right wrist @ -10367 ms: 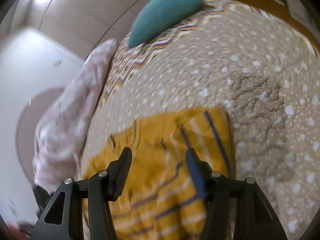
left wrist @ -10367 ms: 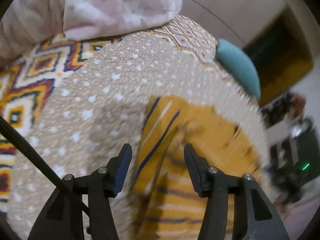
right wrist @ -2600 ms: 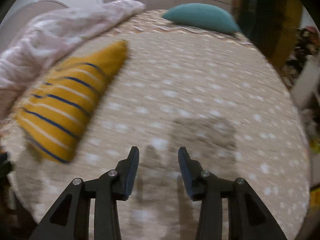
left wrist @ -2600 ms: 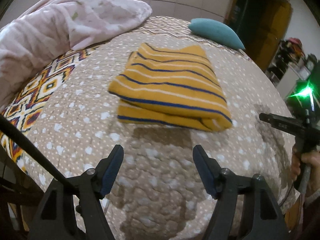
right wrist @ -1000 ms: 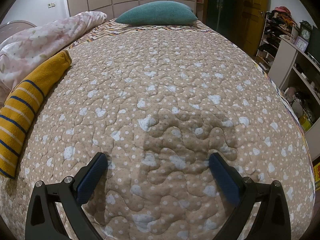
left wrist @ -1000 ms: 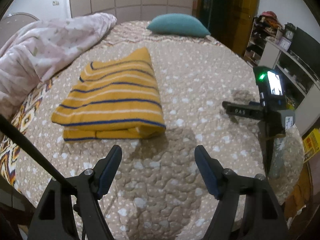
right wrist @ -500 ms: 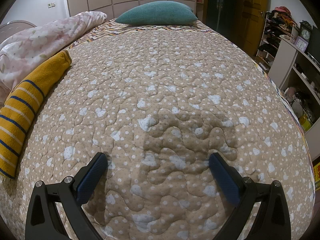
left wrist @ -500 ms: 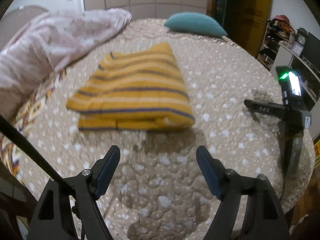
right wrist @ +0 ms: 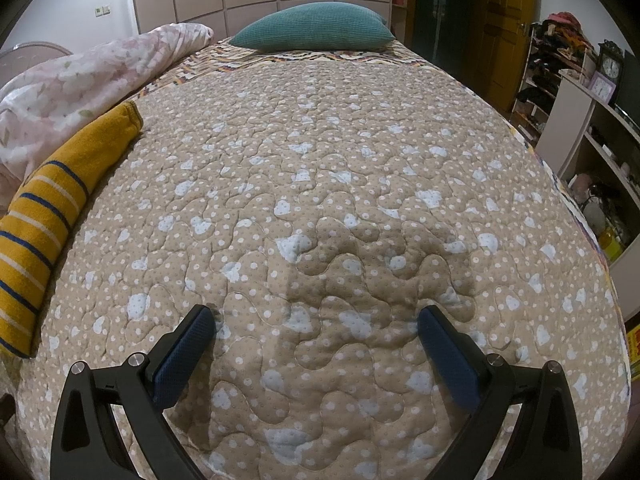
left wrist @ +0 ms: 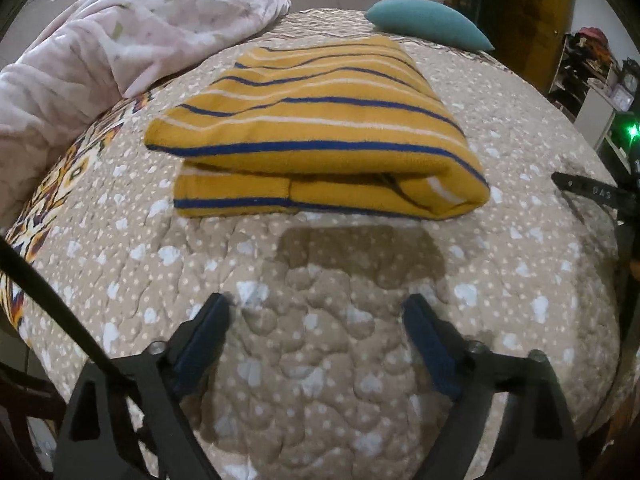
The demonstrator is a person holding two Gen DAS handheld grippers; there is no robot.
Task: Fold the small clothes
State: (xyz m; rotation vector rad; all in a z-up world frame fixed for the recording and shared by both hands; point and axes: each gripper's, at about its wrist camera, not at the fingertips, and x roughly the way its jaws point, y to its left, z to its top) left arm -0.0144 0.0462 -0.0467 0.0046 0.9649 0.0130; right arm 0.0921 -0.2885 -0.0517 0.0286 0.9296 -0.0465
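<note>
- the right gripper (left wrist: 592, 192) is showing only as a dark arm cut off at the right edge of the left wrist view, with a green light glowing above it; its body is hidden there.
- the folded yellow striped garment (left wrist: 320, 128) is lying on the quilted bedspread (left wrist: 328, 360), its lower layers partly tucked under the top fold so the inner fabric is hard to read.
- in the right wrist view the same garment (right wrist: 48, 216) is running off the left edge, only one end showing.
- the pink blanket (left wrist: 100, 52) is bunching at the far left, touching the bedspread near the garment, partly cropped.
- the teal pillow (right wrist: 316, 28) is sitting at the head of the bed, well apart from the garment.
- the shelves (right wrist: 592, 120) on the right are holding small items too cluttered to name, apart from a clock.
- the left gripper (left wrist: 316, 308) is hovering just short of the garment, jaws spread wide and having just been opening, nothing between them.
- the right gripper (right wrist: 316, 320) is hanging over bare quilt, jaws wide apart and empty.
</note>
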